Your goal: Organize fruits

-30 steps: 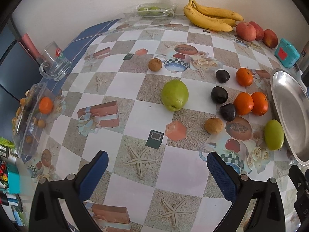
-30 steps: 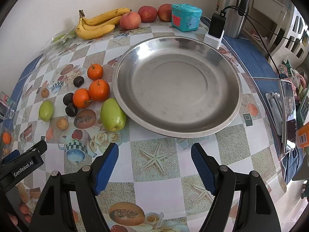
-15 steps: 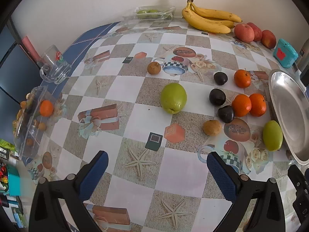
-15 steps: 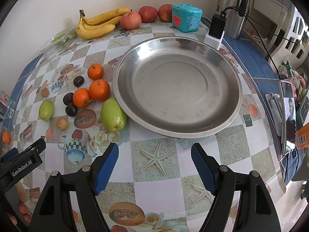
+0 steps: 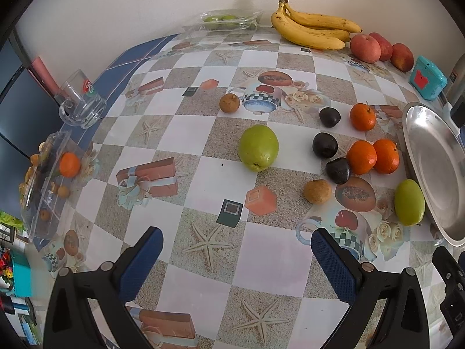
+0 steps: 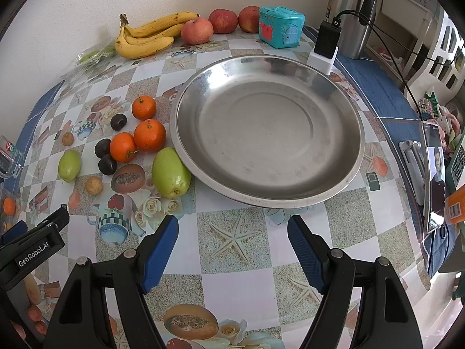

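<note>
A large steel dish [image 6: 343, 174] [image 5: 418, 133] lies bare on the patterned table. Left of it lie three oranges [image 6: 149, 135] [image 5: 373, 156], three dark plums [image 6: 107, 165] [image 5: 325, 144], two small brown fruits [image 5: 316, 191] and two green fruits [image 6: 171, 172] [image 5: 258, 147]; one green fruit [image 5: 409, 202] touches the dish rim. Bananas [image 6: 145, 36] [image 5: 311, 30] and three apples [image 6: 197, 30] [image 5: 365, 48] line the back wall. My left gripper [image 5: 237, 250] hovers open over the tablecloth, nothing between its fingers. My right gripper [image 6: 232, 238] is open too, just short of the dish's near rim.
A teal toy box [image 6: 280, 26], a charger block [image 6: 325, 46] and a steel flask [image 6: 353, 14] stand behind the dish. A phone on a stand [image 6: 434, 174] is at the right. A glass mug [image 5: 80, 103] and a clear tray with small fruit [image 5: 48, 180] sit at the left edge.
</note>
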The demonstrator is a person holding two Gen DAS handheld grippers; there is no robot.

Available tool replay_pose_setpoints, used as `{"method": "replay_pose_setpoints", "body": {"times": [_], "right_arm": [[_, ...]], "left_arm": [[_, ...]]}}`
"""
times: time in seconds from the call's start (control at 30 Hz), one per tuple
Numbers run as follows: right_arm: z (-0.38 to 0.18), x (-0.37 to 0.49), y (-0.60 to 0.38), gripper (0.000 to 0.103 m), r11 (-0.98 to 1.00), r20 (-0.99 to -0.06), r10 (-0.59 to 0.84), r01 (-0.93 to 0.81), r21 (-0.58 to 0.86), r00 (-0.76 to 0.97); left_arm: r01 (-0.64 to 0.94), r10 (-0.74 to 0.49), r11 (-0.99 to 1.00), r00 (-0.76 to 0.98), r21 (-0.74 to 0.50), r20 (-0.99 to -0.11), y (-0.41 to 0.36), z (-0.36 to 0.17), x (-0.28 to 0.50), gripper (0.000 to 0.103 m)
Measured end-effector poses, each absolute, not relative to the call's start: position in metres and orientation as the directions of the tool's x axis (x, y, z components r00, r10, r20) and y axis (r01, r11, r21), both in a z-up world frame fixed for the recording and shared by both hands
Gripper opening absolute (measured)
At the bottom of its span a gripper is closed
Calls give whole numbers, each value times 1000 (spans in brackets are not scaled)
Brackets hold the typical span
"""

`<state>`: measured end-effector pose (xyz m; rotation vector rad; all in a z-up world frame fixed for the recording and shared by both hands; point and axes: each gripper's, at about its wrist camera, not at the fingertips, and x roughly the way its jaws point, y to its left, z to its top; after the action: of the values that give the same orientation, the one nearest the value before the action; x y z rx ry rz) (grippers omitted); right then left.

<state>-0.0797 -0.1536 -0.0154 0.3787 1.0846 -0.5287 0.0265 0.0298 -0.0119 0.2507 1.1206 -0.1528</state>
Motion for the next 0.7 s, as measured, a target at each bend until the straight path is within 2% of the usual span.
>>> {"method": "replay_pose_setpoints", "body": {"times": [0.3,0.57,0.7], "right_arm": [[-16,-79,-153,78,816,-904,-215,577,42,370],[-2,-73,-156,78,815,-871,-153,559,155,466],[7,-56,-162,78,813,-871,-138,556,172,471]], "left_arm": [[260,-25,962,406,89,-913,30,-11,28,103],[309,-95,950,380,30,-920,13,7,51,103],[273,-121,962,377,-14,-918,7,12,70,103]]}}
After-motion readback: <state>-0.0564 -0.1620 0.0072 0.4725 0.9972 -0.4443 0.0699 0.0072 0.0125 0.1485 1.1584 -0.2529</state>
